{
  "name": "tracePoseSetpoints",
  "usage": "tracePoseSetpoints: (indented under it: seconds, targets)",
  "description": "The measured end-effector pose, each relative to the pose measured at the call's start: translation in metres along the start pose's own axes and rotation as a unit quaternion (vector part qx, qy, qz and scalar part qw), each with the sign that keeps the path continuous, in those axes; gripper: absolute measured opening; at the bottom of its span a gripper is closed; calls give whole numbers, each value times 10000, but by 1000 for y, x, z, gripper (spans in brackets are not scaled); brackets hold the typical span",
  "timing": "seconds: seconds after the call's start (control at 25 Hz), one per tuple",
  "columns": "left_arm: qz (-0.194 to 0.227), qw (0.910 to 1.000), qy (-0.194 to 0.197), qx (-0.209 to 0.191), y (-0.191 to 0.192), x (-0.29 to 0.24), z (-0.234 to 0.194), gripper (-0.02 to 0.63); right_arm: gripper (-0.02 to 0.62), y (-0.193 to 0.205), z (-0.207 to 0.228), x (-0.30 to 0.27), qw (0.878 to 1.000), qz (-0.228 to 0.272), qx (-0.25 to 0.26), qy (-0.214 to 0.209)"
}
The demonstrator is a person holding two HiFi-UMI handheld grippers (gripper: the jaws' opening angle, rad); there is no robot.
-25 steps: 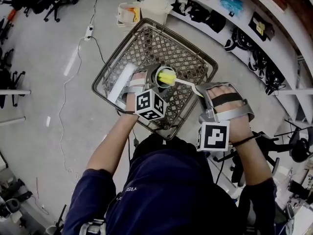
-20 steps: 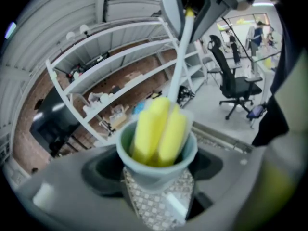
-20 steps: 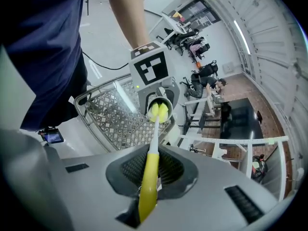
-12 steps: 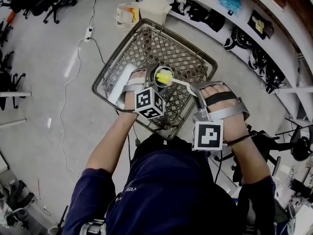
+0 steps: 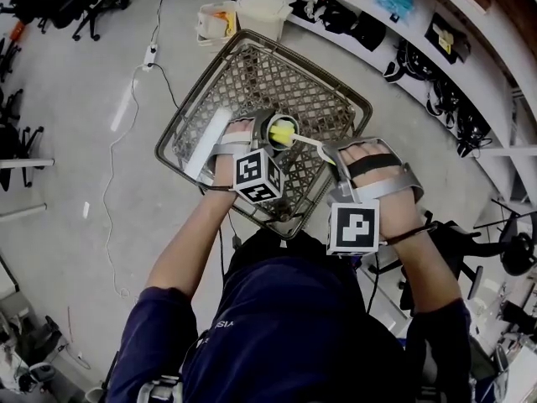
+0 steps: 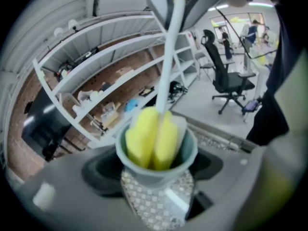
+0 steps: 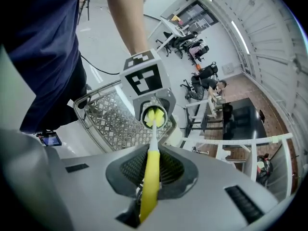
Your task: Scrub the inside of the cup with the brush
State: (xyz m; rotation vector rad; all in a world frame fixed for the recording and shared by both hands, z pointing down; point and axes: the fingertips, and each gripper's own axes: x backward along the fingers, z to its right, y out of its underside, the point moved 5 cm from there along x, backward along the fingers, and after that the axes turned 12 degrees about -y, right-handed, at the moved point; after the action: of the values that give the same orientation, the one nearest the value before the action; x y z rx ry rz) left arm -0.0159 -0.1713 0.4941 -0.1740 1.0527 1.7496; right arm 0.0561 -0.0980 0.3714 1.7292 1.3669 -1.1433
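Observation:
A pale green cup (image 6: 156, 165) with a patterned body is tilted on its side, and my left gripper (image 6: 156, 196) is shut on it. In the head view the cup (image 5: 270, 124) is held above a wire basket. The brush's yellow sponge head (image 6: 151, 138) sits inside the cup's mouth, filling most of it. Its thin white shaft (image 6: 168, 57) runs back to a yellow handle (image 7: 150, 182), and my right gripper (image 7: 149, 177) is shut on that handle. From the right gripper view, the sponge (image 7: 155, 116) shows in the cup's round opening, just below the left gripper's marker cube (image 7: 144, 78).
A metal wire basket (image 5: 210, 99) stands on the floor under both grippers, with a long white object (image 5: 204, 145) lying along its left side. White containers (image 5: 260, 11) sit beyond it. Shelving (image 5: 436, 49) with gear runs along the right. A cable (image 5: 109, 166) trails over the floor at left.
My right gripper has shifted a little left and toward the cup, carrying the brush with it. The sponge stays in the cup's mouth. The left gripper holds nearly still.

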Motion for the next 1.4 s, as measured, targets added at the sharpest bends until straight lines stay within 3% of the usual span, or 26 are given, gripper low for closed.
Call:
tracePoseSetpoints:
  seconds: [0.16,0.36,0.6,0.8,1.08,1.4]
  targets:
    - [54,9999,-96,-87,-6,-3,-5,385,31,17,0,-6,9998,-52,-188,15]
    - [5,9999,-26,-154,-5,-7,-5,385,31,-1,0,3,9998,192,-39,-46]
    - [55,9997,-136,-203,-12,-8,-12,385,31,31,6,-12,10000,-74,-15,19]
    - [-51,9997,-81,-203,-9,-10,-10,385,31,6,0,2,9991,412,-122,-68]
    - [23,9997,-106,-196,-17,-11,-10,385,31,40,7,-13,9998,86,-151,54]
    - [-126,9995,51,-276,-13,-14,2,385,31,17,-7,-6,9996,284,-66,67]
